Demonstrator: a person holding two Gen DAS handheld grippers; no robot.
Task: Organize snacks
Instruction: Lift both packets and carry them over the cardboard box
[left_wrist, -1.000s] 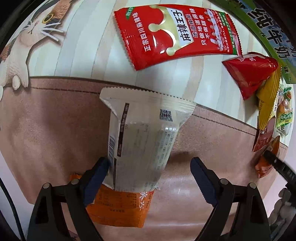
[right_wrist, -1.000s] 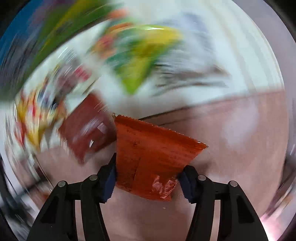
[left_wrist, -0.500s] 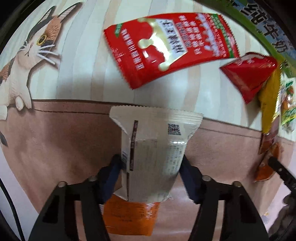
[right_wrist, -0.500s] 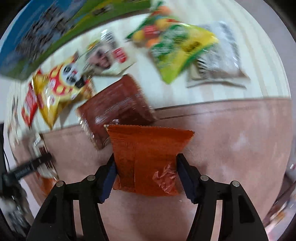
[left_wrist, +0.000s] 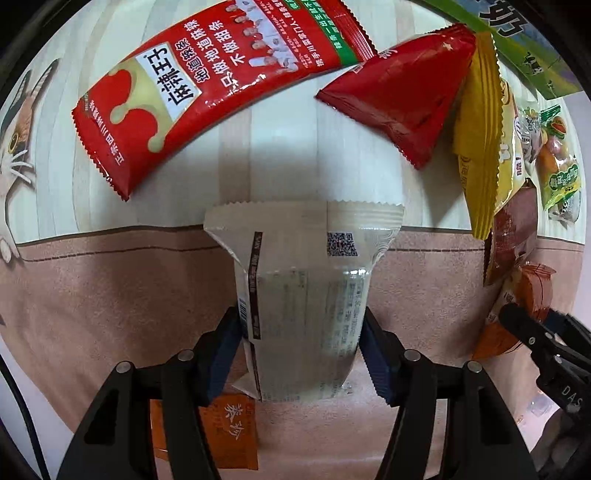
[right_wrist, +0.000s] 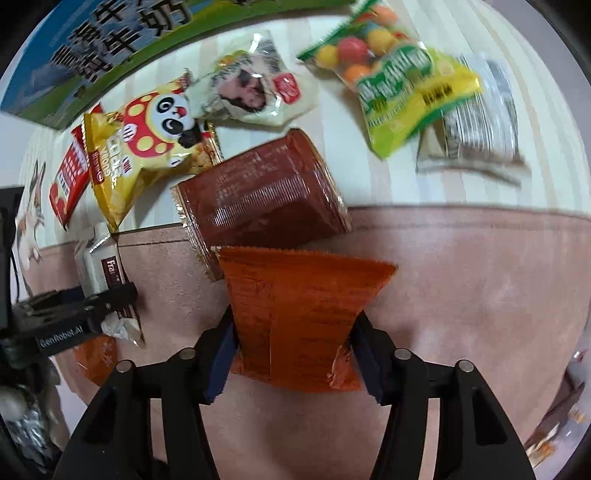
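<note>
In the left wrist view my left gripper (left_wrist: 301, 332) is shut on a pale beige snack packet (left_wrist: 303, 280), back side up, held above the pinkish mat (left_wrist: 92, 295). An orange sachet (left_wrist: 225, 428) lies on the mat beneath it. My right gripper (right_wrist: 295, 332) is shut on an orange-red packet (right_wrist: 299, 295), just in front of a dark brown packet (right_wrist: 262, 195). Each gripper shows in the other's view: the right one (left_wrist: 535, 332) at the right edge, the left one (right_wrist: 92, 299) at the left edge.
A long red packet (left_wrist: 221, 85), a red triangular packet (left_wrist: 406, 103) and a yellow bag (left_wrist: 480, 140) lie on the striped cloth. The right wrist view shows a panda bag (right_wrist: 147, 147), a white packet (right_wrist: 258, 88), a green candy bag (right_wrist: 399, 85), a clear packet (right_wrist: 480, 122) and a milk box (right_wrist: 110, 44).
My left gripper closed on the pale packet and carried it toward the red packets. My right gripper moved with the orange-red packet, and the blur cleared.
</note>
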